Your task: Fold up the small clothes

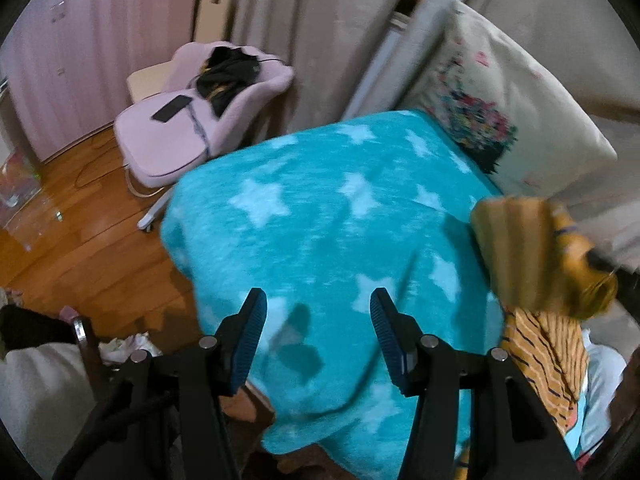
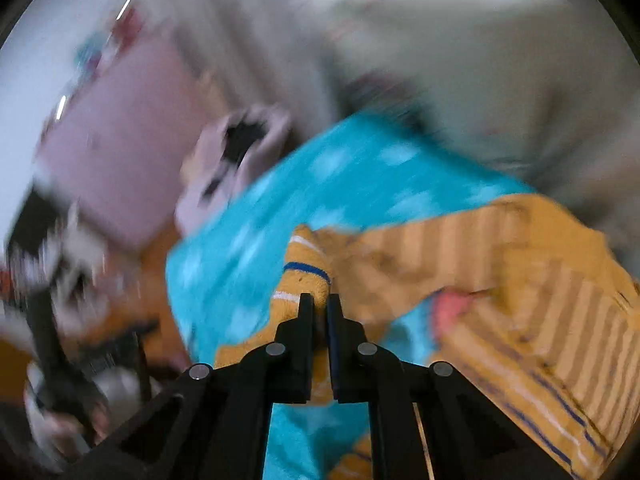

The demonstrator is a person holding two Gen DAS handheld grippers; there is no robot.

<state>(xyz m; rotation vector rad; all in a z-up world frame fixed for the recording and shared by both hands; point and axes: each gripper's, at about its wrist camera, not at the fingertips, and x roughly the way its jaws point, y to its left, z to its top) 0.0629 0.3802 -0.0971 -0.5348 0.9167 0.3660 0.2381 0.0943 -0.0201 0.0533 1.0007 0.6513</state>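
A mustard-yellow striped garment (image 2: 500, 280) with blue and white lines hangs lifted over the turquoise star blanket (image 2: 248, 216). My right gripper (image 2: 319, 300) is shut on a cuffed edge of this garment, and the whole right wrist view is blurred. In the left wrist view the same striped garment (image 1: 536, 264) is bunched up at the right edge above the star blanket (image 1: 328, 216). My left gripper (image 1: 318, 300) hovers over the blanket with its blue-padded jaws apart and nothing between them.
A floral pillow (image 1: 500, 112) leans at the blanket's far right. A pink chair (image 1: 188, 120) with dark clothing and a phone stands left on the wooden floor (image 1: 80, 232). Curtains (image 1: 320, 32) hang behind. Clutter (image 1: 120, 344) lies at the lower left.
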